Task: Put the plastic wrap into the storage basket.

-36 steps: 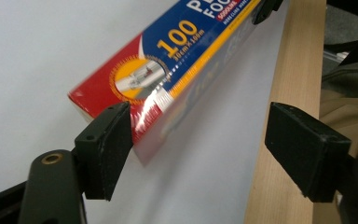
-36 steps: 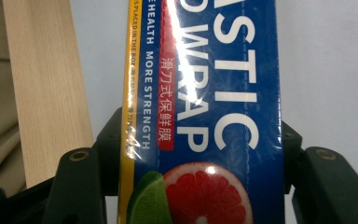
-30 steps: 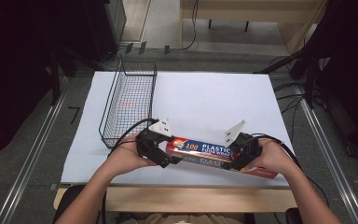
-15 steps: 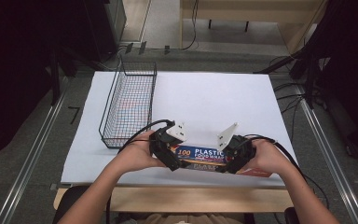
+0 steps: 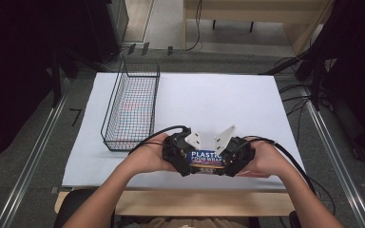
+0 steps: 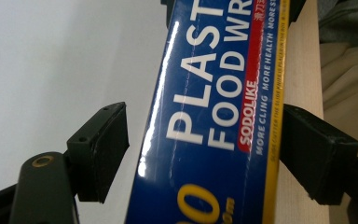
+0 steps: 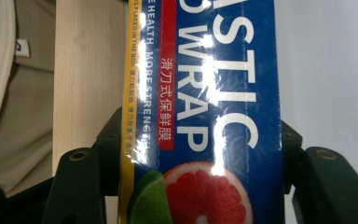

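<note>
Plastic wrap box [image 5: 208, 160], blue, long, lies near the front edge of the white table sheet [image 5: 218, 102], held between both grippers in the high view. Order by size: table sheet first, covering most of the table, its wooden front edge showing below. Wire basket [image 5: 132, 107] next, black, standing at the sheet's left side, just beyond the left hand and apart from the box.

Box: white "PLASTIC FOOD WRAP" lettering on top, red band, yellow strip along the edge nearer the person, grapefruit and lime picture at the right gripper's end.

Left gripper [image 6: 200, 154] sits at the box's left part. Its jaws straddle the box: 1 pad is against the yellow-strip edge, the other stands off with a visible gap of white sheet between pad and box, so apart, not clamped. These jaws have just been closing a little, with the box between them.

Right gripper [image 7: 200, 154] sits at the box's right part, both jaws pressed on the box's 2 long sides, clamped on it.

2 hands close together, grey plates nearly touching above the box.
</note>
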`<state>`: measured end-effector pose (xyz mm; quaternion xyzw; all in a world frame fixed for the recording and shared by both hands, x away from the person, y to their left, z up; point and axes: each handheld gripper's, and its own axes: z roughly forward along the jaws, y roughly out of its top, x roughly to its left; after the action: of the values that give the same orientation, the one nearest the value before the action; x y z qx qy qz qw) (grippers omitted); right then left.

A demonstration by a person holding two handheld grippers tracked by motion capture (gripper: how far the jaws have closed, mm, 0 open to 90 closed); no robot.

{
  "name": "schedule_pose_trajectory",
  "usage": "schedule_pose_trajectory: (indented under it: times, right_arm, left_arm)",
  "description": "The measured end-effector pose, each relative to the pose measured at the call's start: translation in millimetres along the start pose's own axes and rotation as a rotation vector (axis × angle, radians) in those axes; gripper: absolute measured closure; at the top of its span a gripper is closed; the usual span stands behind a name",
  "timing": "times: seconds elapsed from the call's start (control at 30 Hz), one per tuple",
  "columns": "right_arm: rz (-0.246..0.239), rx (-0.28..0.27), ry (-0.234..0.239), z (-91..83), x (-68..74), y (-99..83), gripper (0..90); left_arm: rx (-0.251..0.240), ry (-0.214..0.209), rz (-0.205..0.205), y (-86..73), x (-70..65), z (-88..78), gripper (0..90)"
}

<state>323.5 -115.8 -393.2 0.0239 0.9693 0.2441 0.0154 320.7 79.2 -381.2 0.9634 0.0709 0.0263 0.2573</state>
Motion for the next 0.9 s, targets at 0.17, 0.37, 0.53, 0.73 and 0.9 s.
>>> schedule_pose_trajectory:
  times: [0.17,0.37,0.53,0.73,0.9]
  right_arm:
    - [-0.004,0.007,-0.011,0.4,3.3,2.2,41.7]
    - [-0.016,0.010,-0.034,3.3,4.4,5.6,41.8]
    - [-0.017,0.013,-0.028,5.0,4.5,6.1,41.8]
    - [-0.040,0.008,-0.017,7.9,4.4,4.2,41.2]
    - [-0.069,-0.014,-0.011,10.8,6.8,0.2,40.6]
  left_arm:
    - [0.036,0.019,0.040,-0.1,-3.2,4.1,22.3]
    - [0.072,0.025,0.044,-0.8,-4.4,10.7,30.9]
    - [0.080,0.023,0.049,-2.3,-4.8,13.0,32.9]
    - [0.064,-0.016,0.038,-4.0,-6.0,14.4,38.3]
    - [0.076,-0.017,0.042,-3.7,-10.6,13.4,39.5]
